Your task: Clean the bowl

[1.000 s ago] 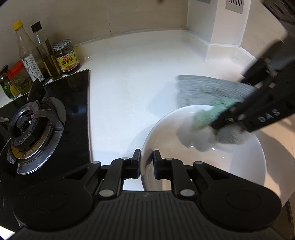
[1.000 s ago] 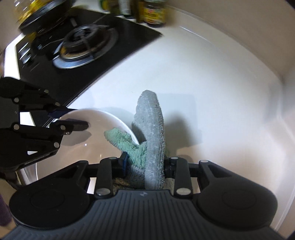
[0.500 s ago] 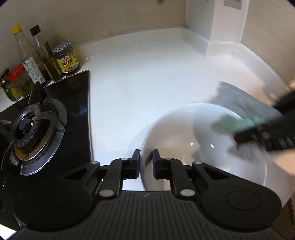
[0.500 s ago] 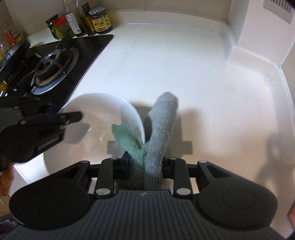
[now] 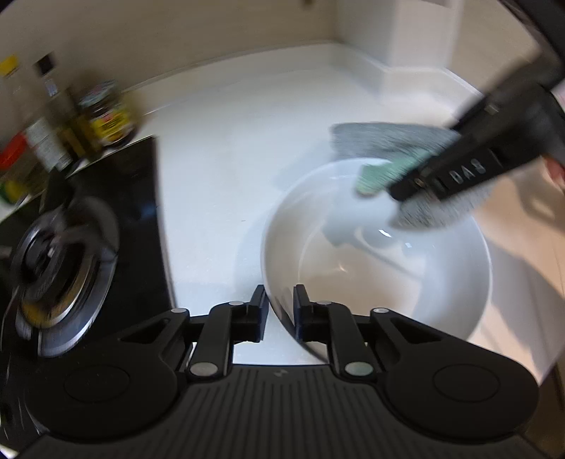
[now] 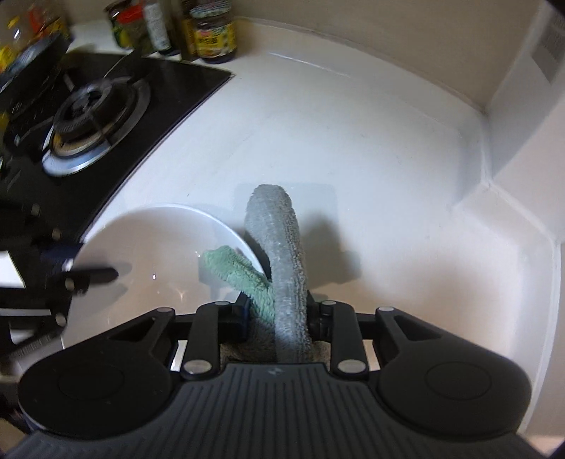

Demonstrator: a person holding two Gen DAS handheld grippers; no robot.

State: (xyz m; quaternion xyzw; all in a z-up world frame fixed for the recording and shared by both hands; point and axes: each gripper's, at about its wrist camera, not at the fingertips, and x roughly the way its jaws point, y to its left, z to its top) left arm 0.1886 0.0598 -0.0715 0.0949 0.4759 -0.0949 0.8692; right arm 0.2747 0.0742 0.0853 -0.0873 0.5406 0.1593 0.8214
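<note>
A white bowl [image 5: 370, 275] sits tilted on the white counter [image 5: 226, 169]. Its near rim runs between the fingers of my left gripper [image 5: 279, 303], which grips it while the jaws ease open a little. My right gripper [image 6: 279, 314] is shut on a grey and green cloth [image 6: 279, 247]. In the left wrist view the right gripper [image 5: 399, 192] reaches down from the upper right. It presses the cloth [image 5: 374, 176] against the bowl's far inner wall, with the grey part draped over the rim. The bowl [image 6: 152, 254] lies left of the cloth in the right wrist view, where the left gripper [image 6: 88, 275] shows at the left edge.
A black gas hob [image 5: 116, 197] with a burner [image 6: 91, 120] lies left of the bowl. Jars and bottles [image 6: 212, 31] stand behind the hob against the wall. A wall corner with a raised ledge [image 6: 494, 169] closes the counter on the right. A hand [image 5: 554, 169] shows at the right edge.
My right gripper swept the cloth to the bowl's right side and has come back to its far rim. The left wrist view is now blurred, with the bowl rim still between the left fingers.
</note>
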